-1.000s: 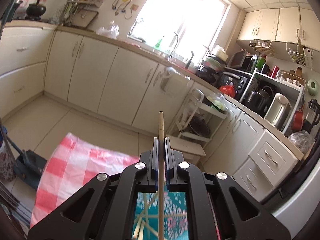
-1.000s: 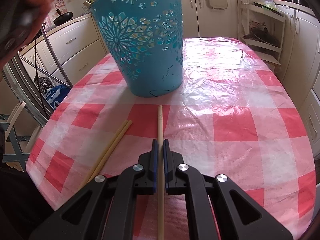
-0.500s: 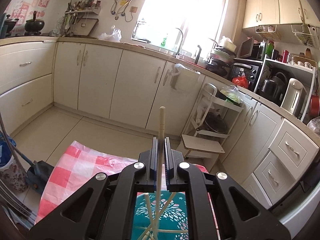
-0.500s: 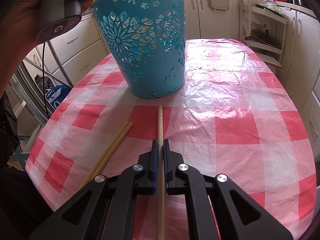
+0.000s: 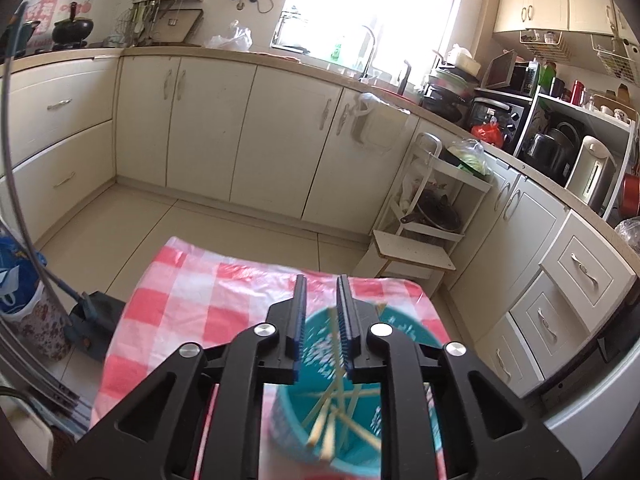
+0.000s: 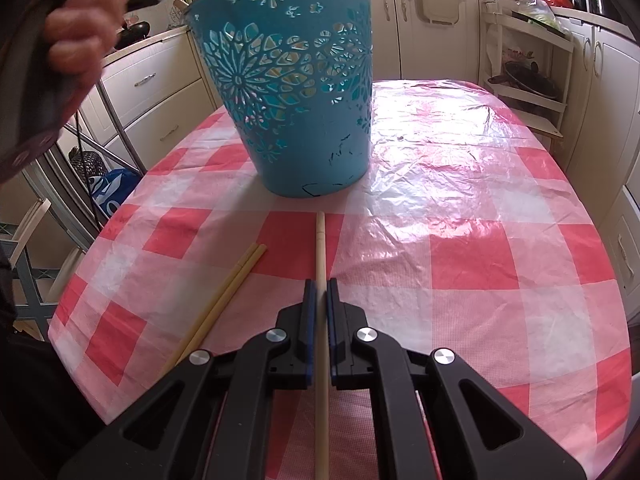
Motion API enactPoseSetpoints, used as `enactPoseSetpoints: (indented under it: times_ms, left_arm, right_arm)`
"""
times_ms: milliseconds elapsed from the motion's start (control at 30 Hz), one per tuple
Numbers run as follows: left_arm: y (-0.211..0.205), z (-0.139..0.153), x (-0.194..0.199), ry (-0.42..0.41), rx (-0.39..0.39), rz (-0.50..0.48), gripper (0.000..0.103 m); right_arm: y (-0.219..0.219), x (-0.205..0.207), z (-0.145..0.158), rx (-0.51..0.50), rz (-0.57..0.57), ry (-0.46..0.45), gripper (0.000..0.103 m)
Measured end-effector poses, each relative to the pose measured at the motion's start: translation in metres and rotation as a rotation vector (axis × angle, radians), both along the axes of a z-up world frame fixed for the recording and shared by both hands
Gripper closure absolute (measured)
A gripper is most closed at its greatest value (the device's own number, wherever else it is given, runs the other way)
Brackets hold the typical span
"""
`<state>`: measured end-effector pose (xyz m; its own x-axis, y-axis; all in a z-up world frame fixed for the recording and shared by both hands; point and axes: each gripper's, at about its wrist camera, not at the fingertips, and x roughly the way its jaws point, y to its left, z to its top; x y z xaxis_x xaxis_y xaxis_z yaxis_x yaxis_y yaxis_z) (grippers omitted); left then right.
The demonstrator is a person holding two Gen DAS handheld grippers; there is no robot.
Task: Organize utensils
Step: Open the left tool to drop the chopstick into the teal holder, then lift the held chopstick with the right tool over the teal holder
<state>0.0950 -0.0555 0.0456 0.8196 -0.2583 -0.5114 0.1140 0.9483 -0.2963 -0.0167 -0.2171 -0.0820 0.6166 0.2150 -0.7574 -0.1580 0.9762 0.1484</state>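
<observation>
A teal cut-out basket (image 6: 296, 92) stands on the red-checked table (image 6: 472, 248). In the left wrist view the basket (image 5: 404, 344) lies below my left gripper (image 5: 320, 304), which is open and empty above its mouth. Several wooden chopsticks (image 5: 332, 412) lie inside it, one blurred between the jaws. My right gripper (image 6: 321, 312) is shut on a single chopstick (image 6: 320, 248) that points toward the basket, low over the table. Two more chopsticks (image 6: 218, 304) lie side by side on the cloth to its left.
The hand holding the left gripper (image 6: 76, 36) is at the upper left of the right wrist view. Kitchen cabinets (image 5: 248, 132), a white rack (image 5: 436, 208) and a counter with appliances (image 5: 560, 152) ring the table. A dustpan (image 5: 94, 320) stands on the floor.
My left gripper has opened and let go of its chopstick, which dropped into the basket. The right gripper has stayed still, shut on its chopstick.
</observation>
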Motion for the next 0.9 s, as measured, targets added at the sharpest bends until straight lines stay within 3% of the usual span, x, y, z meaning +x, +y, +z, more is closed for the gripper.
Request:
enactPoseSetpoints:
  times_ms: [100,200,333,467,900]
  left_arm:
    - [0.018,-0.004,-0.025,0.008,0.014,0.024,0.065]
    - [0.038,-0.012,-0.045,0.03,0.015,0.056,0.06]
    - [0.063,-0.025,-0.055,0.079,-0.016,0.098,0.058]
    - [0.071,-0.029,-0.052,0.108,0.016,0.114,0.058]
    - [0.089,-0.028,-0.056,0.153,0.026,0.074,0.054]
  right_arm:
    - [0.0,0.0,0.0,0.005,-0.003,0.003,0.097]
    - [0.0,0.001,0.0,0.002,-0.005,0.004,0.097]
    - [0.002,0.001,0.0,-0.005,-0.008,0.01,0.097]
    - [0.006,0.002,0.001,-0.028,-0.017,0.014,0.097]
    - [0.013,0.008,0.003,-0.07,-0.068,0.063,0.097]
